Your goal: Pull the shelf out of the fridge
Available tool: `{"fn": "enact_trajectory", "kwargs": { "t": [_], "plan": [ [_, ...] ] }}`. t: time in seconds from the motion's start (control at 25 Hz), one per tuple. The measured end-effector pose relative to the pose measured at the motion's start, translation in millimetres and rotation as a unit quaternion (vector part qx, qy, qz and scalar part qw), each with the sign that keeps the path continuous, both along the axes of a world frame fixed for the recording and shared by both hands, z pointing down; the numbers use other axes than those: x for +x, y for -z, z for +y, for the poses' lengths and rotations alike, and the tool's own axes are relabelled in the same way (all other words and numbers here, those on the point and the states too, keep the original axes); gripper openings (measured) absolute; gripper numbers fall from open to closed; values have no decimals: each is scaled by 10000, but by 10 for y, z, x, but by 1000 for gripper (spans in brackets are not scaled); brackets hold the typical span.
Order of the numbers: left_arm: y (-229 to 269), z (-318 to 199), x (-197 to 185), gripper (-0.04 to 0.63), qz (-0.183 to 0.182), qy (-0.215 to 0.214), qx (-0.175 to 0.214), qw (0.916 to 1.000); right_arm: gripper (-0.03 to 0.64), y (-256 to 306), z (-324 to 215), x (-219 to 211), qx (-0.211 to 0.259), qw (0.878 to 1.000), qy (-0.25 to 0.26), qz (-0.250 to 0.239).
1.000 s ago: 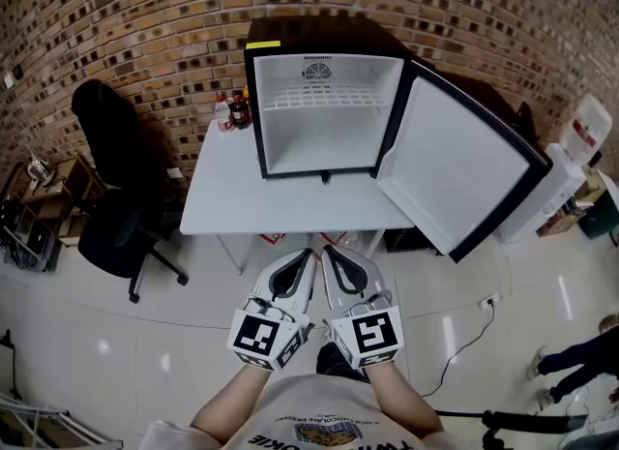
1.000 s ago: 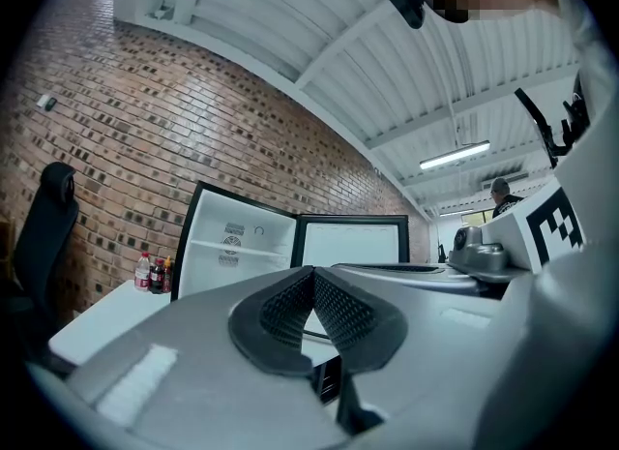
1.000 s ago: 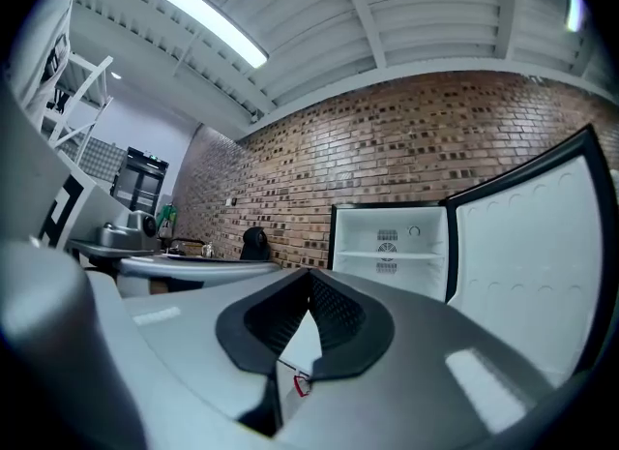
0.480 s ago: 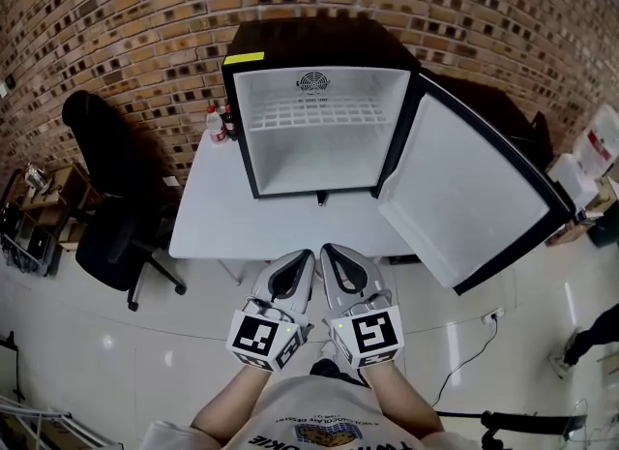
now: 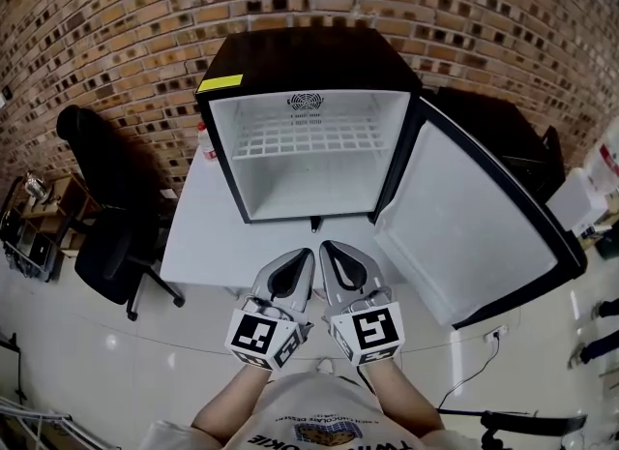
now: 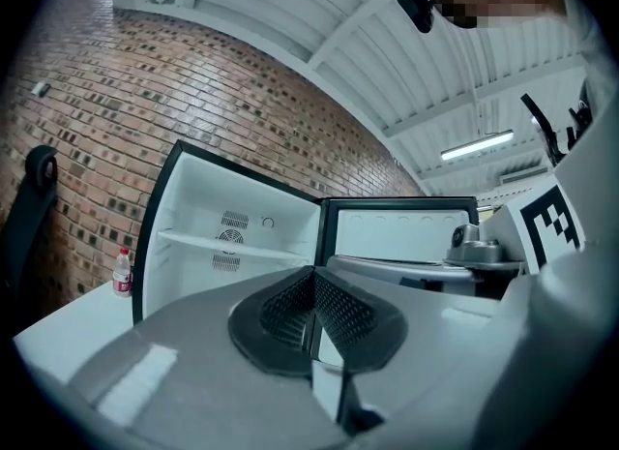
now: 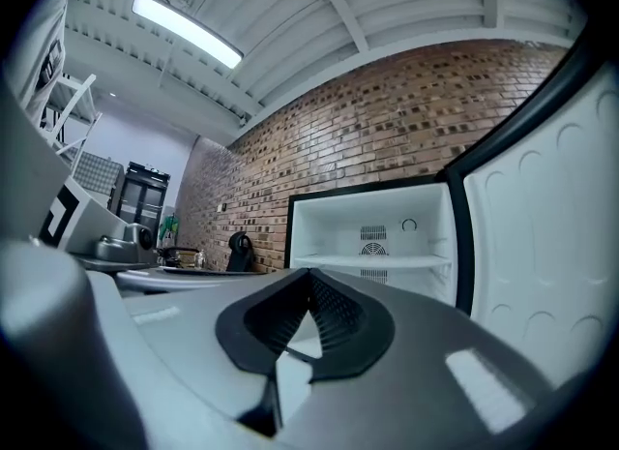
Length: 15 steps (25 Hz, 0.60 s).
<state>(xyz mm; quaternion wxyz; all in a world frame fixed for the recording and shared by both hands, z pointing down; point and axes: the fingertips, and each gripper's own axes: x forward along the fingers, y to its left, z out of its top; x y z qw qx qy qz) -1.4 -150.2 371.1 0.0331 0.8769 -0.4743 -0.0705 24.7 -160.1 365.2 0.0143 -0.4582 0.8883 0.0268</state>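
A small black fridge stands on a white table with its door swung open to the right. Inside it a white wire shelf sits across the upper part; the same shelf shows in the left gripper view and the shelf in the right gripper view. My left gripper and right gripper are side by side at the table's near edge, both shut and empty, short of the fridge opening.
A black office chair stands left of the table. Small bottles sit on the table beside the fridge's left wall; one bottle shows in the left gripper view. A brick wall is behind. Boxes lie at the right.
The fridge has grown larger and closer in the head view, and both grippers now reach the table's near edge. Both stayed shut.
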Motion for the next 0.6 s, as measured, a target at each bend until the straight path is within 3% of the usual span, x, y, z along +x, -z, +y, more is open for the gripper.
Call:
{"fn": "enact_trajectory", "kwargs": {
  "t": [0.6],
  "plan": [
    [-9,-471,37,0,93,178,-127,9997,5,4,-539,108,-284,9987,119,-399]
  ]
}}
